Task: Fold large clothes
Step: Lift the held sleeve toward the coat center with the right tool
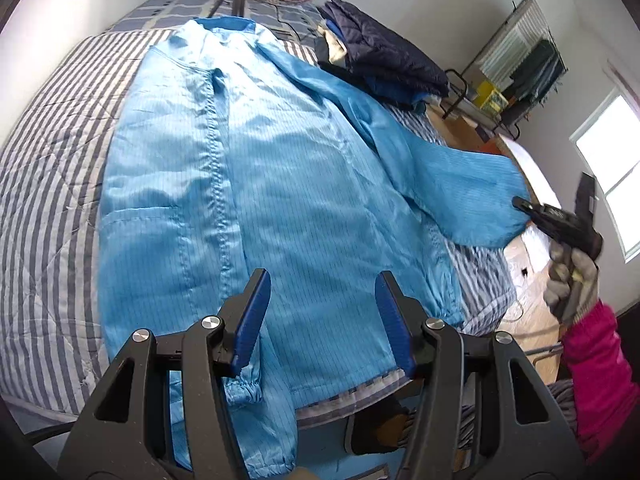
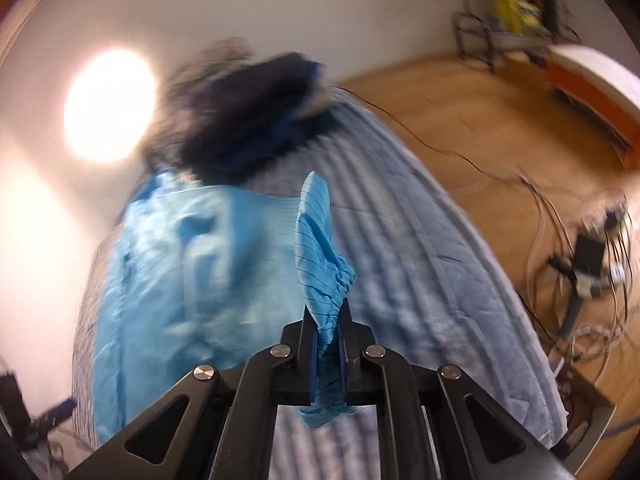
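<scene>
The light blue coat (image 1: 248, 184) lies spread front-up on the striped bed (image 1: 48, 184), flat so that it can be folded. The right hand-held gripper (image 2: 326, 332) is clamped on the coat's elastic cuff (image 2: 340, 280), holding that sleeve (image 1: 460, 184) raised off the coat's side, probably to fold it inward. The left hand-held gripper (image 1: 320, 316) hangs over the coat's hem, jaws apart and empty.

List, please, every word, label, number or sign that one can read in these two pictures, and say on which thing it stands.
No text can be read in either view.
Yellow box on the far rack: it has printing, too small and blurred to read.
Light blue coat: no label or lettering shows.
Left claw and right claw: no markings show.
</scene>
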### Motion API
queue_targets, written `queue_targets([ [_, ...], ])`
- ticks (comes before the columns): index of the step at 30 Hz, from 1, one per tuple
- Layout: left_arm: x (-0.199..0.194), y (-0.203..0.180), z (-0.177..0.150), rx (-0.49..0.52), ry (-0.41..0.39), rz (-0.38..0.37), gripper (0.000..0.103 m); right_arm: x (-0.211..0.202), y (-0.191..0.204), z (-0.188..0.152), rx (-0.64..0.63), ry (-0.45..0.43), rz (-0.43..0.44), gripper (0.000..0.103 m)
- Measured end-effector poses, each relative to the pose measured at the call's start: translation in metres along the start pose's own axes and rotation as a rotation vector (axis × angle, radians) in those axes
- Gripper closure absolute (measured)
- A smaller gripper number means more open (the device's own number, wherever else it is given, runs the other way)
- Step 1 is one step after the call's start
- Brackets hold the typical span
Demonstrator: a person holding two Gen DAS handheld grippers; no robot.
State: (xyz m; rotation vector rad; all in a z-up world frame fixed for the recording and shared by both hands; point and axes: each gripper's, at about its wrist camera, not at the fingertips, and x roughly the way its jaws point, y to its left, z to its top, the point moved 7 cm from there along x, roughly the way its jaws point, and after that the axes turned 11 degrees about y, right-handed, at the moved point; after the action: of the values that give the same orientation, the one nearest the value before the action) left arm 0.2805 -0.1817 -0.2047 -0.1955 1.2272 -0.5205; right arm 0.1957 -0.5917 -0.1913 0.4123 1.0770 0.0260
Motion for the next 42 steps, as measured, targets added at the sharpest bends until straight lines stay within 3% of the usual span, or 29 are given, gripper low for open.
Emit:
queue_targets([
  [8, -0.030, 0.018, 0.015, -0.109, -0.085, -0.045, 0.047, -0.028, 0.153, -0.045, -0.410, 0.010, 0.077, 0.098],
  [13, -0.041, 0.034, 0.022, -0.178, -0.120, -0.068, 0.047, -0.007, 0.237, -0.113, -0.706, 0.106, 0.128, 0.098],
  [19, -0.039, 0.038, 0.016, -0.180, -0.112, -0.060, 0.047, 0.048, 0.254, -0.200, -0.899, 0.325, 0.152, 0.099],
  [22, -0.028, 0.039, 0.012, -0.178, -0.086, -0.046, 0.047, 0.068, 0.239, -0.224, -0.901, 0.406, 0.153, 0.099],
  [27, -0.001, 0.036, 0.002, -0.182, -0.012, -0.050, 0.047, 0.066, 0.225, -0.229, -0.888, 0.438, 0.199, 0.093],
  [28, 0.005, 0.034, -0.001, -0.179, 0.007, -0.053, 0.047, 0.062, 0.221, -0.227, -0.876, 0.448, 0.219, 0.089],
  [29, 0.008, 0.033, -0.003, -0.177, 0.017, -0.055, 0.047, 0.061, 0.224, -0.226, -0.866, 0.446, 0.227, 0.074],
  [30, 0.014, 0.032, -0.007, -0.176, 0.035, -0.059, 0.047, 0.055, 0.223, -0.223, -0.853, 0.443, 0.252, 0.067],
  [33, 0.027, 0.028, -0.016, -0.169, 0.072, -0.055, 0.047, 0.035, 0.219, -0.217, -0.842, 0.449, 0.350, 0.062],
  [35, 0.038, 0.026, -0.022, -0.160, 0.102, -0.044, 0.047, 0.025, 0.213, -0.211, -0.823, 0.441, 0.398, 0.048],
  [39, 0.053, 0.021, -0.032, -0.150, 0.150, -0.040, 0.047, 0.028, 0.190, -0.171, -0.674, 0.380, 0.408, 0.049],
  [42, 0.062, 0.014, -0.038, -0.134, 0.169, -0.034, 0.047, 0.054, 0.158, -0.123, -0.448, 0.365, 0.380, 0.060],
])
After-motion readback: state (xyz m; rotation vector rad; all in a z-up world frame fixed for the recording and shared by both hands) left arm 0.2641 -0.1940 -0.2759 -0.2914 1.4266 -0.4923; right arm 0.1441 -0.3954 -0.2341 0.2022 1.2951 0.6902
